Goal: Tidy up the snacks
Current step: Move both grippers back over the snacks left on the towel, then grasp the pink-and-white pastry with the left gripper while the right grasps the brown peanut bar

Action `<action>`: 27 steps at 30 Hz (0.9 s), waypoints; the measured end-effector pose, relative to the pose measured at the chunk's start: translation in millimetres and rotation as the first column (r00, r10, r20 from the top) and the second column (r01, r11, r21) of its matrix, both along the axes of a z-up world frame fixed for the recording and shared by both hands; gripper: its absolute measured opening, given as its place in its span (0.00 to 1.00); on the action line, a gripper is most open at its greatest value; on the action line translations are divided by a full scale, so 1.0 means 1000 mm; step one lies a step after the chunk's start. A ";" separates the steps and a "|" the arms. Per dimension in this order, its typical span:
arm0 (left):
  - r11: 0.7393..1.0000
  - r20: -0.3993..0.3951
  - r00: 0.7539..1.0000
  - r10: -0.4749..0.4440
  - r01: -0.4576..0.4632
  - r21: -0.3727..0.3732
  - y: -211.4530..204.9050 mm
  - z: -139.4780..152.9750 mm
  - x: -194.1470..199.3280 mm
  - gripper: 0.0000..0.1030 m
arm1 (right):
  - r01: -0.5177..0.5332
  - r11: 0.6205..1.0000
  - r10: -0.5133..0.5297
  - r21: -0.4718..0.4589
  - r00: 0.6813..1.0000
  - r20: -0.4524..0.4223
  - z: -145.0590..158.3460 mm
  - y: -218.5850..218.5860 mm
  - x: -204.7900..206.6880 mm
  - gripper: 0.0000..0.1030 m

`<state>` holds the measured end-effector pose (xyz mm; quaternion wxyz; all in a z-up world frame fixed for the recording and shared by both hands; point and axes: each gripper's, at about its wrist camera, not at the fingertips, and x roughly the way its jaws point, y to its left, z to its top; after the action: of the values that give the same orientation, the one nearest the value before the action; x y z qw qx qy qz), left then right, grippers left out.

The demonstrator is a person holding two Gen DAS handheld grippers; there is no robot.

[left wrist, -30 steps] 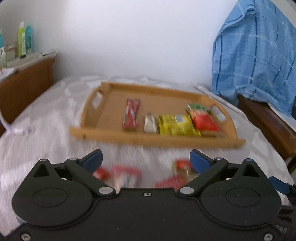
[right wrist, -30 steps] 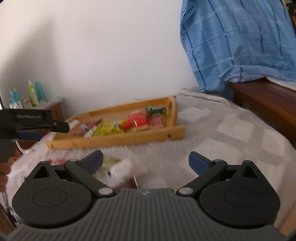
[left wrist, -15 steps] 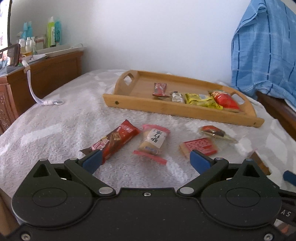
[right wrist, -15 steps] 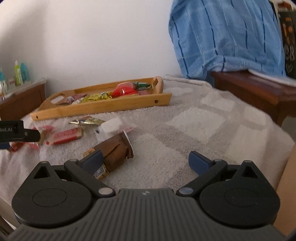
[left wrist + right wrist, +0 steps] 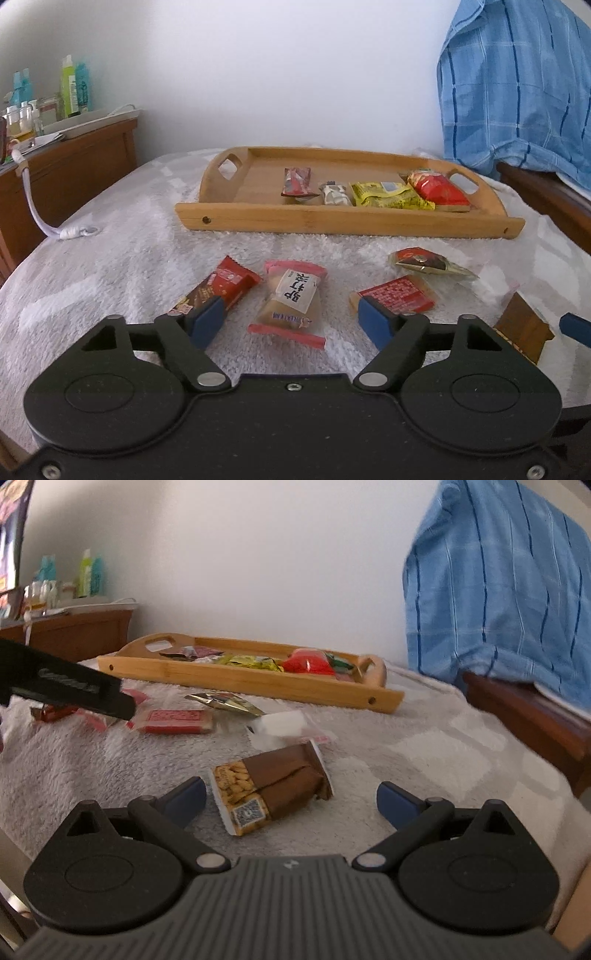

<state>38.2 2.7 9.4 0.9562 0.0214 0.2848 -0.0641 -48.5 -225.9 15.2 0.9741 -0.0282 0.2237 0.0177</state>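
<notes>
We note the left gripper (image 5: 291, 315) w/ jaws closing around a pink-edged clear wrapper holding a tan cake (image 5: 291, 297); pads not yet pressing it. Right gripper (image 5: 291, 799) stands released, jaws wide, over a brown peanut-bar pack (image 5: 271, 792) on the grey fleece blanket (image 5: 424, 760). Rectangular bamboo tray w/ cut-out handles (image 5: 343, 219) sits beyond, holding four snack packs; other loose packs lie nr the cake.
</notes>
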 end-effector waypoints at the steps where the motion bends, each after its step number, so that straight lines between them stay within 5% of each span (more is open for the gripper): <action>1: 1.000 -0.004 1.000 -0.004 0.004 0.001 0.000 -0.001 0.002 0.72 | -0.001 1.000 0.001 0.000 1.000 0.001 0.000 0.000 0.000 1.00; 8: 1.000 -0.021 1.000 0.000 -0.001 -0.030 -0.001 -0.004 0.007 0.62 | 0.000 0.998 0.002 0.059 1.000 -0.029 -0.003 -0.006 0.004 1.00; 17: 0.999 -0.007 1.000 0.017 -0.018 -0.037 0.004 0.000 0.005 0.35 | -0.014 0.997 0.018 0.077 0.999 -0.050 0.000 -0.007 0.006 0.98; 21: 0.999 0.015 1.000 0.006 -0.005 -0.038 0.005 0.010 -0.002 0.26 | -0.070 0.988 0.084 0.136 0.991 -0.101 0.016 -0.018 0.013 0.65; 26: 1.000 0.014 1.000 -0.014 0.014 -0.019 0.000 0.013 -0.005 0.17 | -0.094 0.991 0.106 0.099 0.988 -0.115 0.020 -0.022 0.016 0.52; 27: 1.000 0.012 1.000 -0.016 0.016 -0.016 -0.001 0.013 -0.006 0.10 | -0.096 0.992 0.105 0.082 0.988 -0.110 0.020 -0.022 0.014 0.50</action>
<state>32.3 1.7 22.7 0.9575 0.0162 0.2784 -0.0739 -34.2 -248.1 35.7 0.9579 -0.0011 0.2765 0.0768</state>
